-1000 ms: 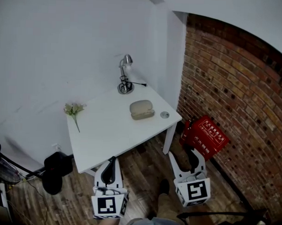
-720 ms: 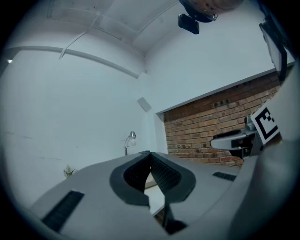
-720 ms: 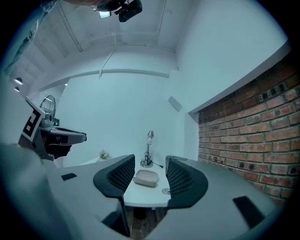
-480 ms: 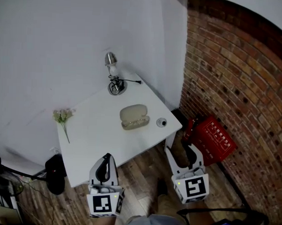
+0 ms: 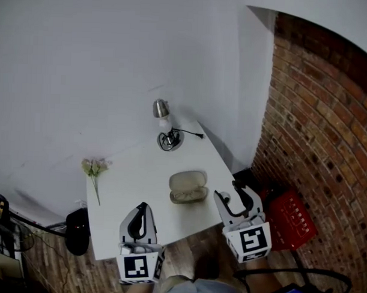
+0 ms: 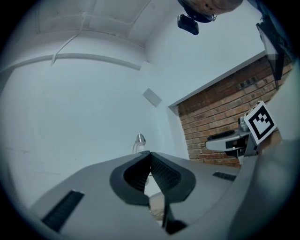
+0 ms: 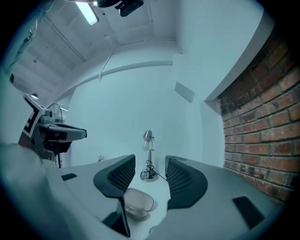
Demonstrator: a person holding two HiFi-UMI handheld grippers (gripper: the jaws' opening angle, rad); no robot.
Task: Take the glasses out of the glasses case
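White walls on two sides, brick wall to the right, and a small white surface pushed into the corner. Glasses case lies on it, right of centre, toward the front edge. It's pale, rounded and looks closed, tho I can't make out the seam clearly. Desk lamp stands at the back w/ its cord coiled at the base. Flower sprig lies flat near the left edge, well apart from the case.

Left gripper hangs over the front edge of the surface, jaws pressed together w/ nothing btw them. Right gripper is over the front right corner, near the case but not touching it. Its jaws stand wide apart and empty; its own view shows the case on the surface beyond the gap, lamp further back.

Small round thing sits on the surface right by the right gripper's jaws, too small to tell what. Red basket is on the wood floor by the bricks.
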